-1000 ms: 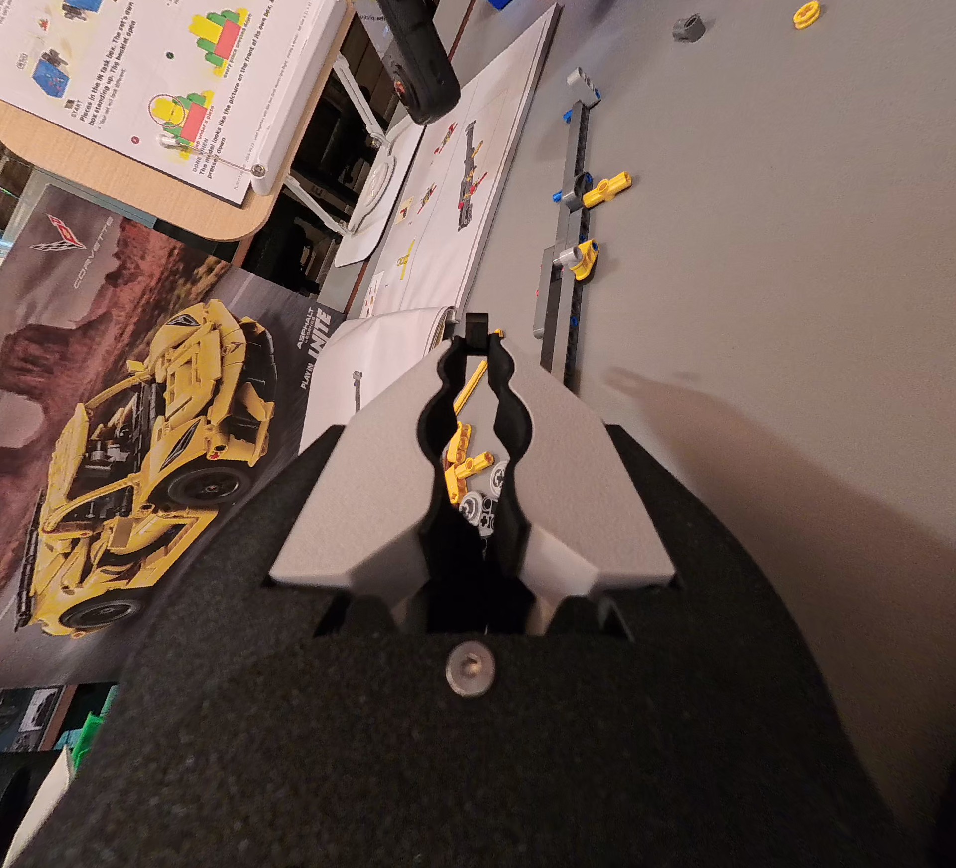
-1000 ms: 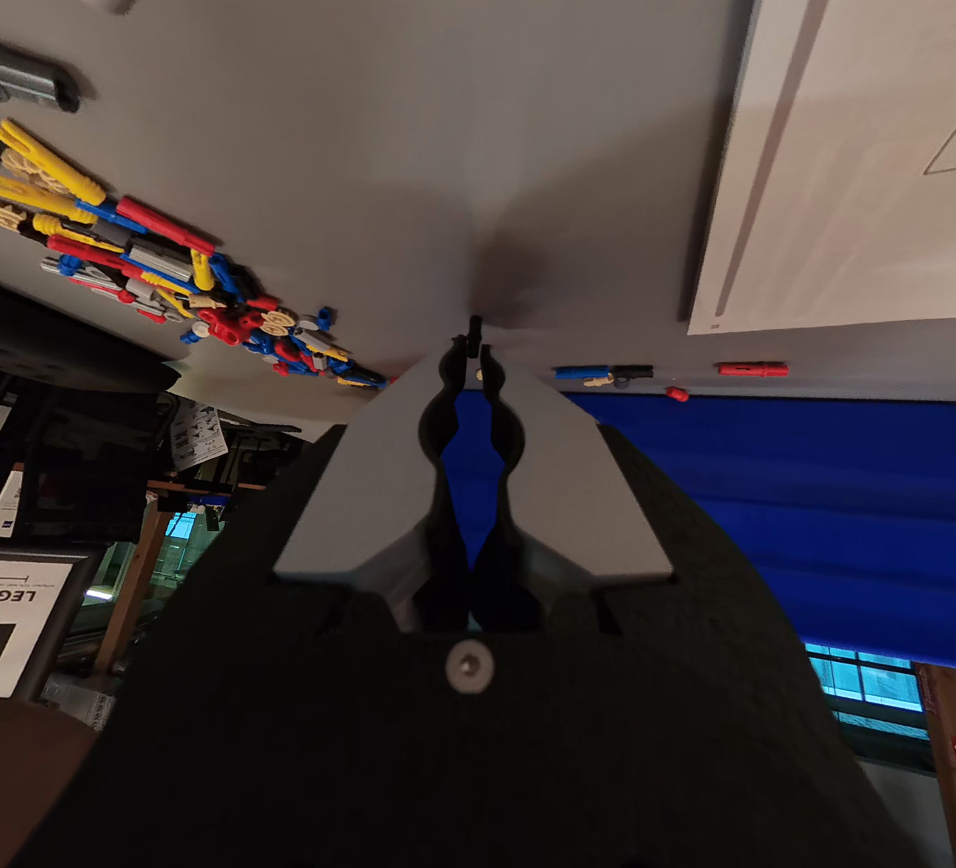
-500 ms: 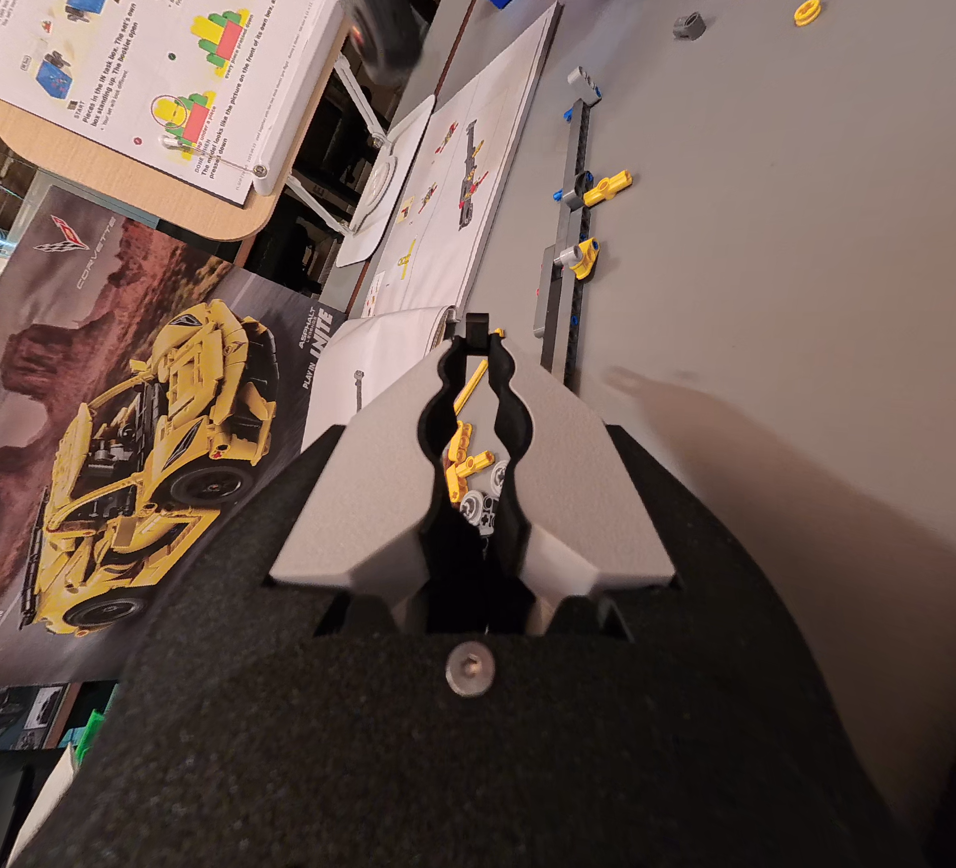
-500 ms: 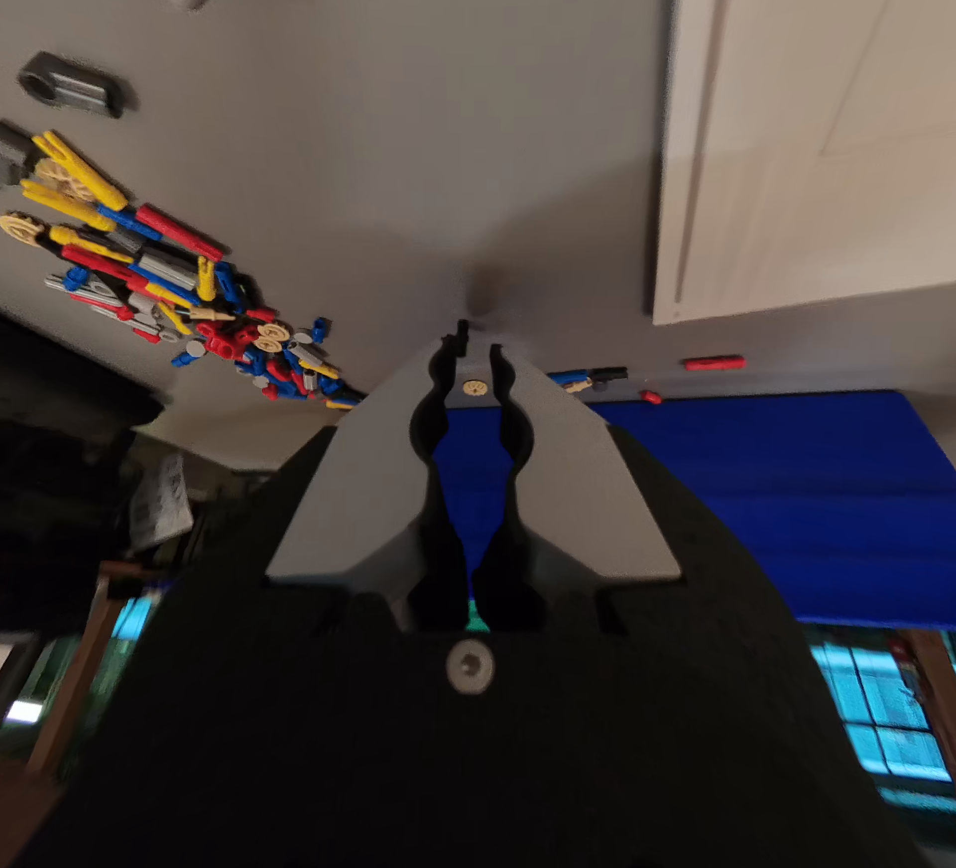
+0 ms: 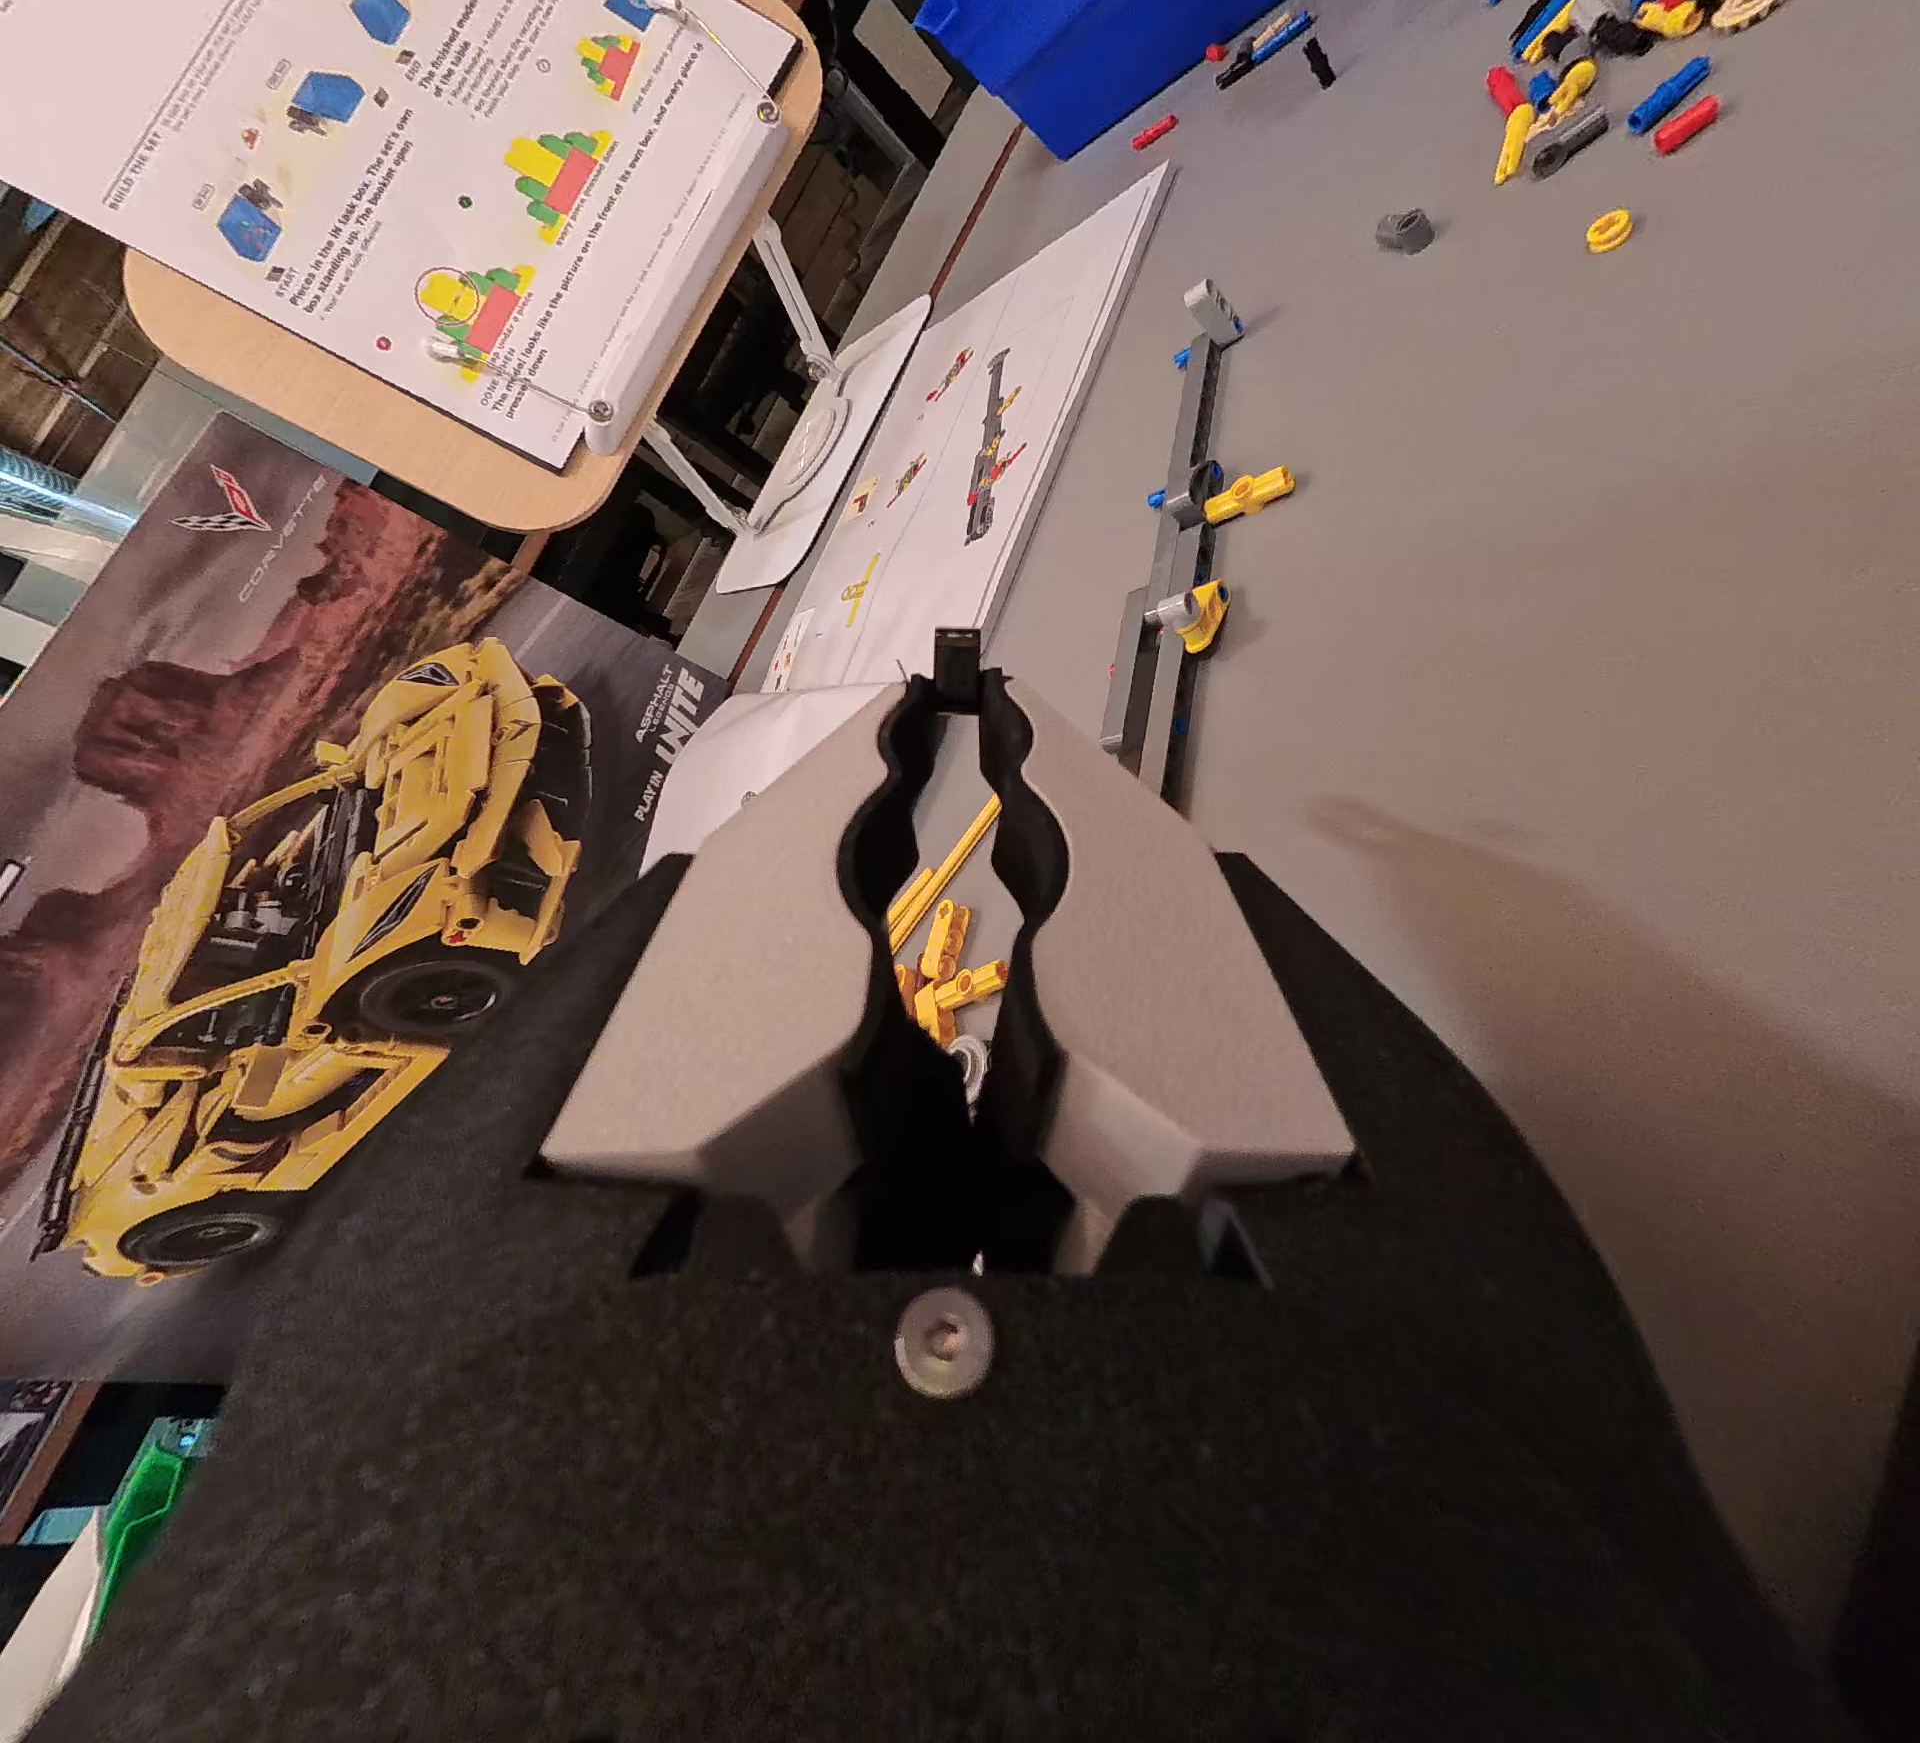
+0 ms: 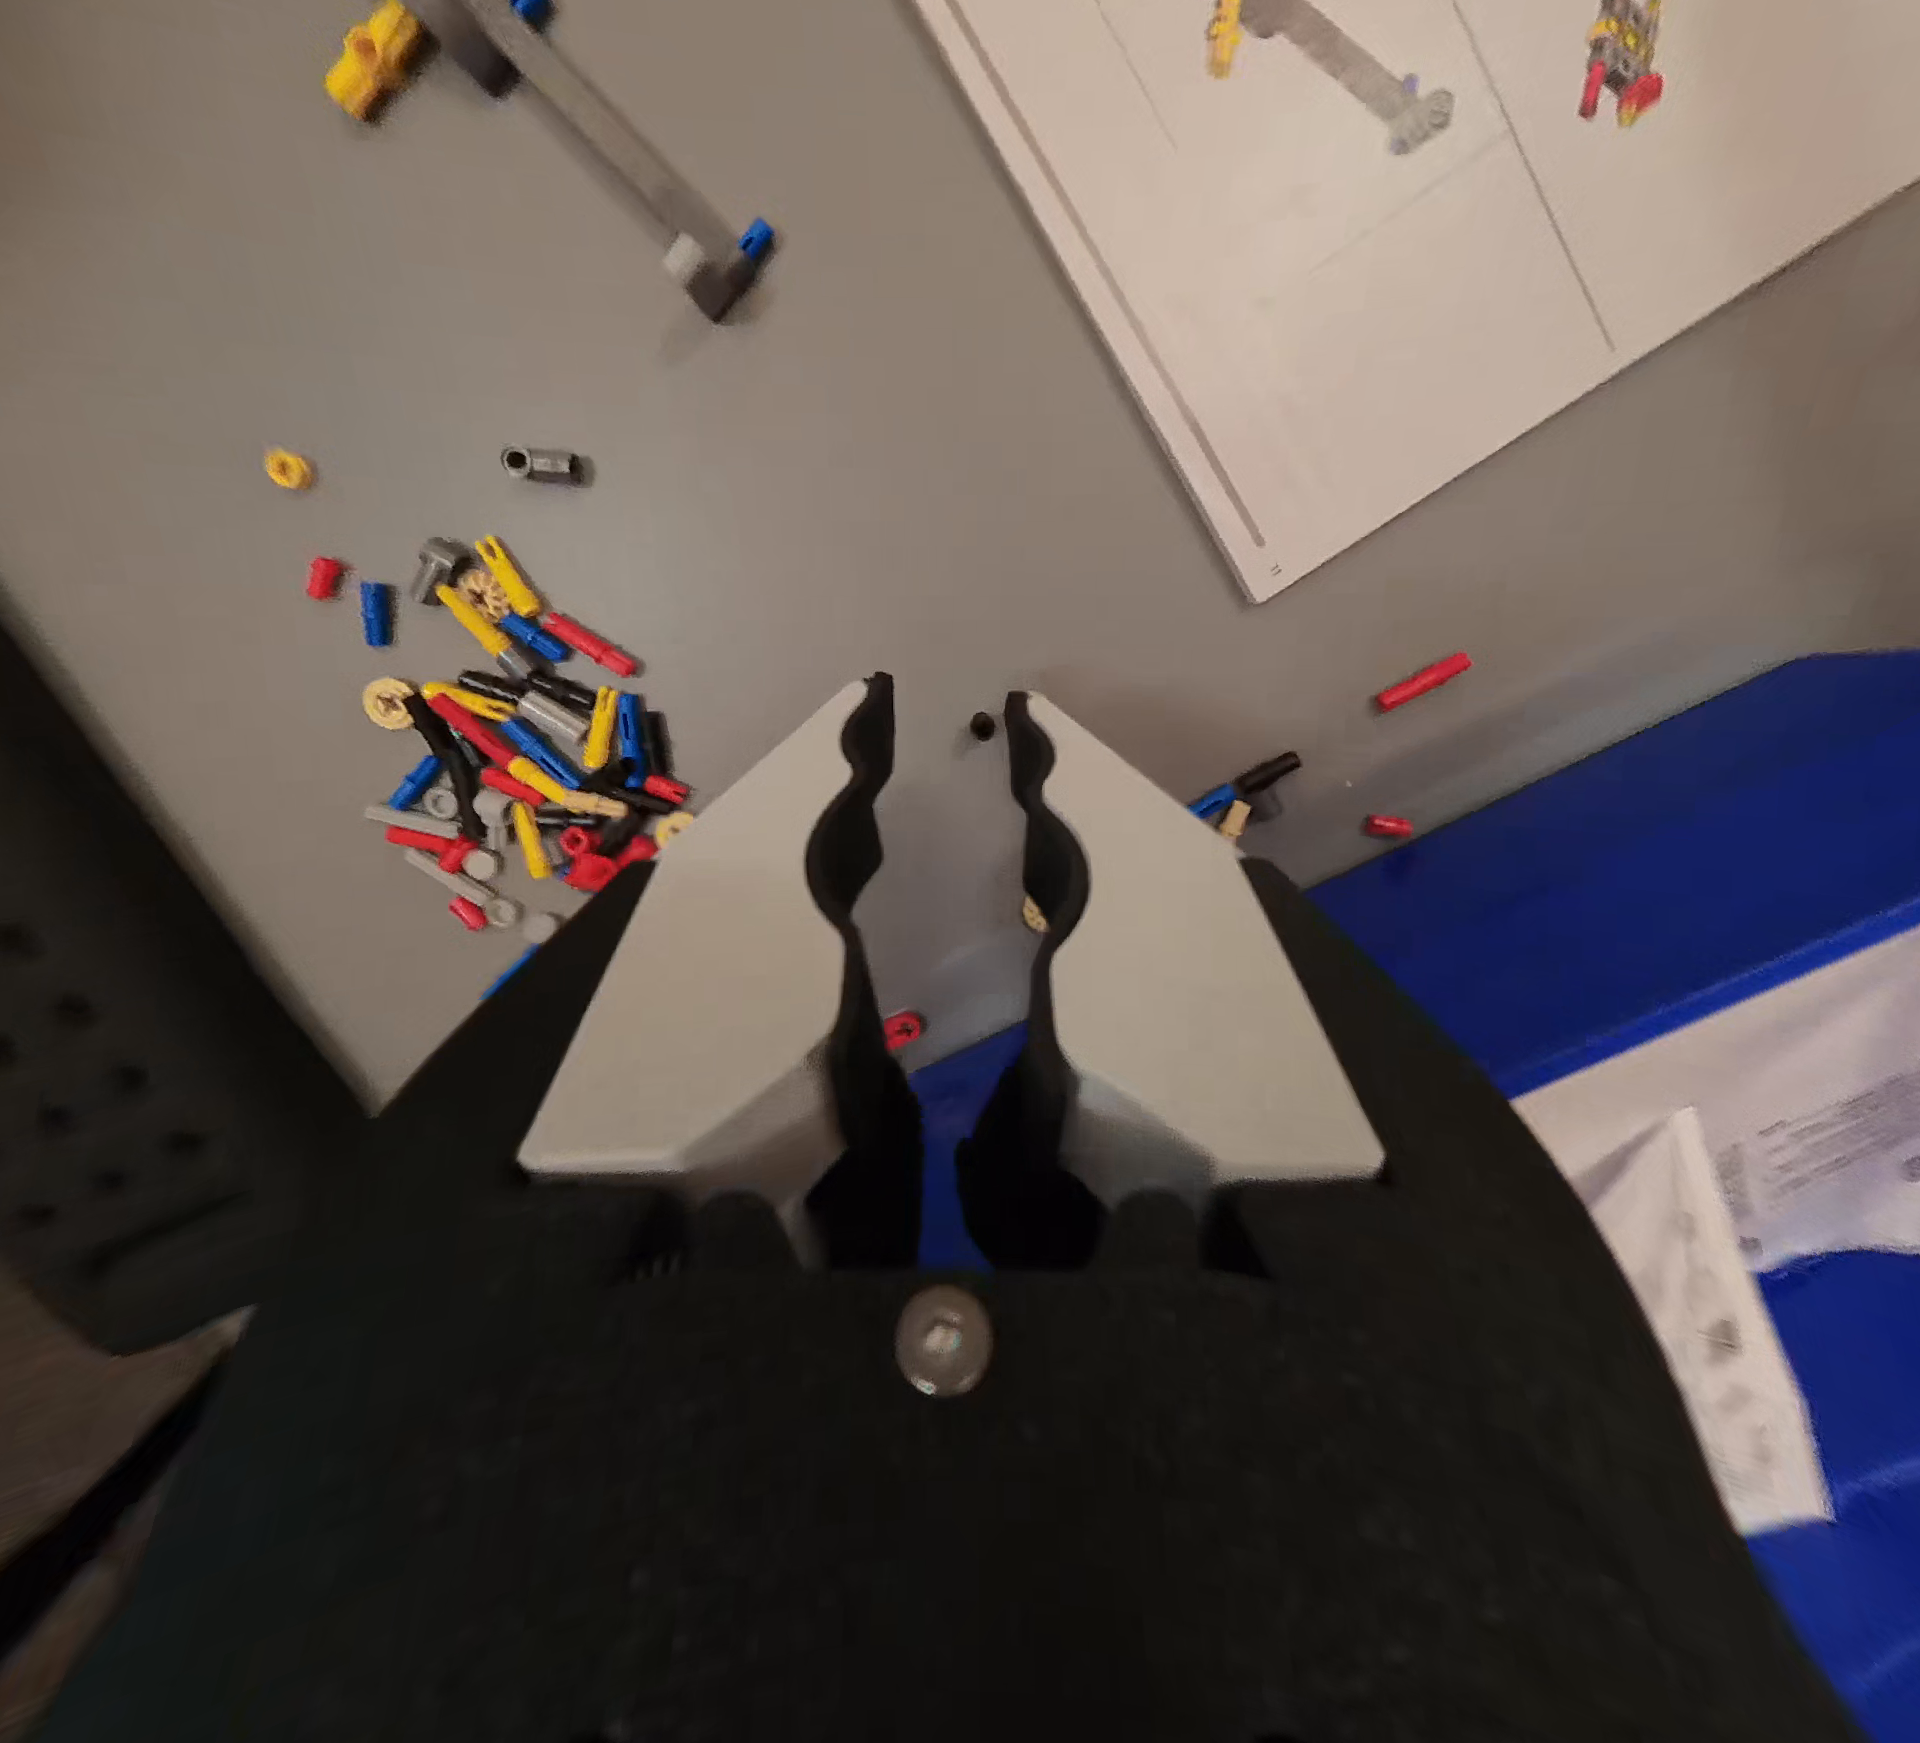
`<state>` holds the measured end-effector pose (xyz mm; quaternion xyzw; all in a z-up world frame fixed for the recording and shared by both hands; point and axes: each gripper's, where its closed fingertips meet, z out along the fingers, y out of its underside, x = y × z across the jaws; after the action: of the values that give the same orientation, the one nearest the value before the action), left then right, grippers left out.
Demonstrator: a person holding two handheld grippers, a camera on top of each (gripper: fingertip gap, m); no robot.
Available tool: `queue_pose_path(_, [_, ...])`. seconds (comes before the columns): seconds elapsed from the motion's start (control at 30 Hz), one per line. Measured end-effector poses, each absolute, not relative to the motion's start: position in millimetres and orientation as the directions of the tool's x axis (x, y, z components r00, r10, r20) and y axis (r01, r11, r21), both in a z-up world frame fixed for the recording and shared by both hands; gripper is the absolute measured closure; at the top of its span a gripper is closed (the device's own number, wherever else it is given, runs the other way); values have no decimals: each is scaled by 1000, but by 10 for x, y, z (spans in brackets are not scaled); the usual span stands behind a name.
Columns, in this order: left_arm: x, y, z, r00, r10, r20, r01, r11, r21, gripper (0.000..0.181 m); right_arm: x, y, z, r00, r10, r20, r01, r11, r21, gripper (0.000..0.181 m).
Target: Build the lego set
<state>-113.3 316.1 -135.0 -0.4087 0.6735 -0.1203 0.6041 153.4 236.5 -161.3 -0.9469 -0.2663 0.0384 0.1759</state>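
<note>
Your left gripper [image 5: 957,677] is pinching a small black peg [image 5: 956,654] at its tips — your right gripper [image 6: 948,704] is hanging wide, holding nothing.

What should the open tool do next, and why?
Probably lower the open right tool over the small black plastic peg and close. The peg lies alone on the grey table just beyond the empty tips; the left tool already holds a black piece.

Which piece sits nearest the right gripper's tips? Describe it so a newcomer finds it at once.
Start at the white instruction booklet on the grey table and drop below its corner to the open right gripper. Between its fingertips lies a tiny black peg, alone, unlike the mixed pile of coloured pins.
</note>
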Motion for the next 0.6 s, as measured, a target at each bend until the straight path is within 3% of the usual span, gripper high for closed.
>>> queue_pose_path(0.13, [-1143,3162,-1352,63,-700,-712,-404,634,-659,175,1545,2377,-1726,727,655,204,686,-699,-202,165])
queue_pose_path(0.23, [-1143,3139,-1346,56,-710,-702,-390,631,-670,175,1591,2412,-1733,715,668,205,697,-706,-129,165])
queue_pose_path(0.3, [-1146,3134,-1354,51,-717,-695,-389,627,-675,175,1573,2478,-1671,819,550,164,573,-798,-186,163])
queue_pose_path(0.4, [-1157,3145,-1352,53,-732,-679,-386,612,-690,175,1403,2516,-1657,973,224,51,228,-909,-348,158])
queue_pose_path(0.5, [-1173,3159,-1329,60,-772,-632,-374,570,-732,175,1550,2354,-1610,984,-68,167,16,-891,-454,164])
queue_pose_path(0.6, [-1181,3136,-1302,54,-815,-577,-350,526,-775,175,1629,2235,-1491,952,-248,182,-117,-839,-531,173])
